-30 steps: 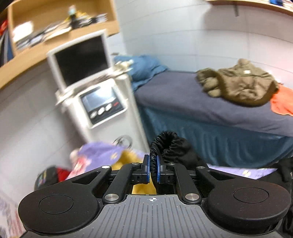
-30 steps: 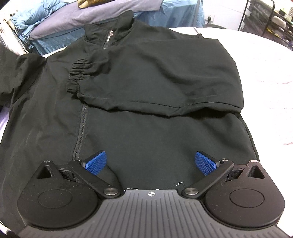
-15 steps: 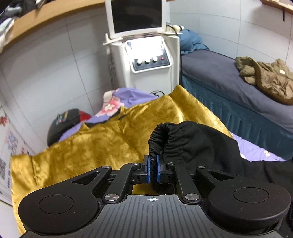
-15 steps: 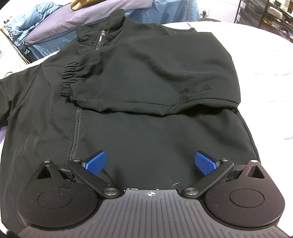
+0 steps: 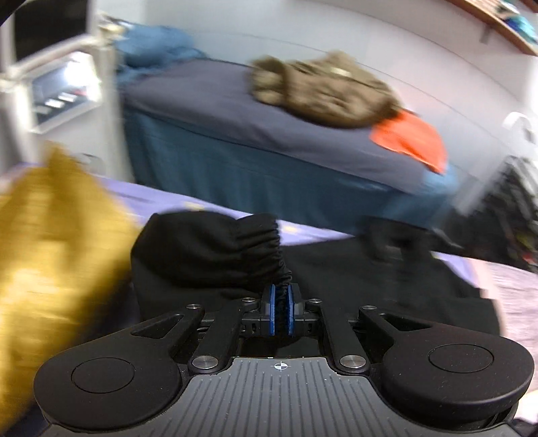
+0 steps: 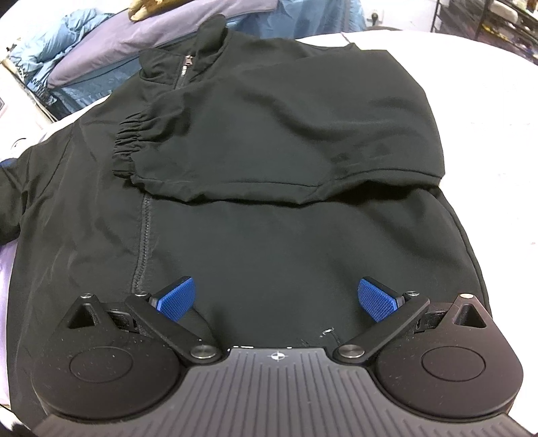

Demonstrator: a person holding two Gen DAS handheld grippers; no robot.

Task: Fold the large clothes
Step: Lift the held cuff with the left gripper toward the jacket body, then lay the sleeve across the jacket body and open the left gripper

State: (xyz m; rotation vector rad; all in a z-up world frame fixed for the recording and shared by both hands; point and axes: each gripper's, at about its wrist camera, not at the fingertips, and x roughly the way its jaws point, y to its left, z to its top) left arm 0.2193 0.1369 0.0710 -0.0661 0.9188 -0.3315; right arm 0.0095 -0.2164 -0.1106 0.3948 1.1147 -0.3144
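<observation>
A black zip-up jacket (image 6: 269, 235) lies front-up on a white table (image 6: 487, 117), collar at the far end. One sleeve (image 6: 285, 141) is folded across the chest, its gathered cuff (image 6: 129, 148) near the zipper. My right gripper (image 6: 277, 299) is open and empty, hovering over the jacket's hem. My left gripper (image 5: 281, 311) is shut on the gathered cuff (image 5: 269, 248) of the jacket's other sleeve and holds it above the jacket body (image 5: 370, 279). The left wrist view is motion-blurred.
A gold cloth (image 5: 50, 252) lies at the left of the left gripper. Behind stands a blue-covered bed (image 5: 252, 134) with a brown coat (image 5: 319, 90) and an orange garment (image 5: 410, 137). A white machine (image 5: 60, 90) stands at the far left. A wire rack (image 6: 487, 16) is beyond the table.
My left gripper has swung right with the cuff, from over the gold cloth toward the jacket body. The right gripper has stayed open over the hem, shifting only slightly.
</observation>
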